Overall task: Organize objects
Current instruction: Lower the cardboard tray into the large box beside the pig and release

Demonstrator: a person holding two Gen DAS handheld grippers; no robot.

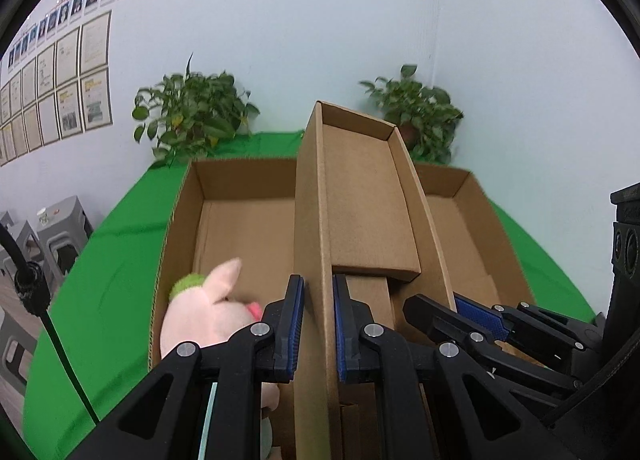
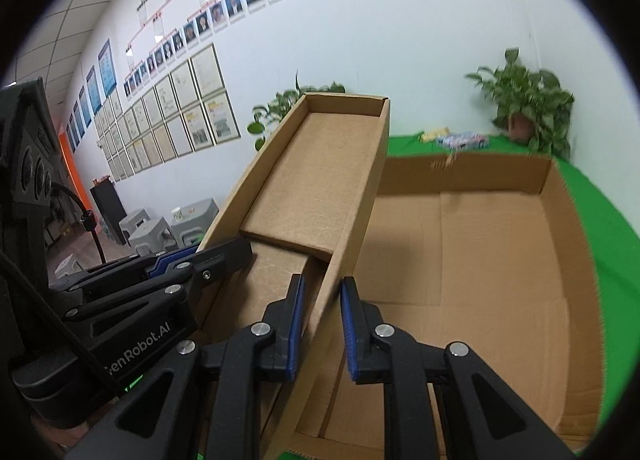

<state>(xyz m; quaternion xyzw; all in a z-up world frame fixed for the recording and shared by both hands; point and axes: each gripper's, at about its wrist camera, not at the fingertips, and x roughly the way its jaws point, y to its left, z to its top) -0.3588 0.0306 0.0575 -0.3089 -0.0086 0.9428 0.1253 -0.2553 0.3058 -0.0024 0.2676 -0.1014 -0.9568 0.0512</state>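
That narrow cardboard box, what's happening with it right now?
A person with two handheld grippers holds the narrow cardboard box tilted over the large open carton. The left gripper clamps one side wall, the right gripper the other. A pink plush toy lies inside the carton, which sits on a green cloth.

narrow open cardboard tray (image 1: 362, 196) tilted up over the big open box (image 1: 244, 228); pink plush pig (image 1: 208, 320) lies inside, left corner.

small box (image 1: 360, 188): matt brown cardboard | pig toy (image 1: 204, 320): soft pink plush | table cover (image 1: 108, 272): green cloth
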